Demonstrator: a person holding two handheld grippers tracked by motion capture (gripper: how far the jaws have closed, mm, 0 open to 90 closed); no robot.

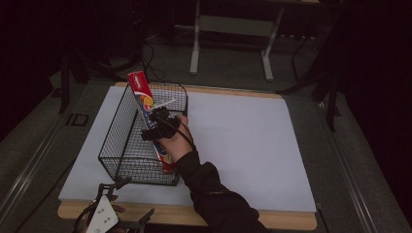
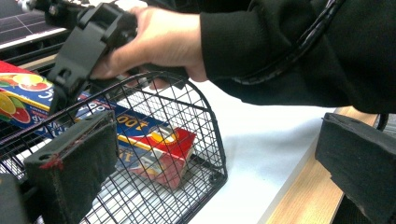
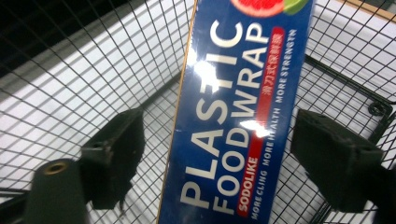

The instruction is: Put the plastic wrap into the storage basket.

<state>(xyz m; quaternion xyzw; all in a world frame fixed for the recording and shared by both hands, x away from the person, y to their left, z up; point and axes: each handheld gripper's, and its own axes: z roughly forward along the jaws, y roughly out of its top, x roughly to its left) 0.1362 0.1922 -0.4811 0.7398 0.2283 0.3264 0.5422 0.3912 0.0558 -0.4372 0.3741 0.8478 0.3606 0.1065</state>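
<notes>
A black wire basket [image 1: 116, 141] stands on the left part of the white table top [image 1: 243, 141]. A long blue and red plastic food wrap box [image 1: 145, 104] leans in it, its lower end on the basket floor [image 2: 154, 154] and its top above the rim. My right gripper [image 1: 158, 119] reaches into the basket from the near right. It is open, with one jaw on each side of the box [image 3: 233, 116] and a gap on the left side. My left gripper [image 1: 133, 199] is open and holds nothing at the table's front edge, just outside the basket's near corner [image 2: 205, 121].
The white top spreads bare to the right of the basket. A wooden edge [image 1: 272, 219] runs along the front. Behind the table stand a grey table frame [image 1: 231, 29] and cables on the dark floor.
</notes>
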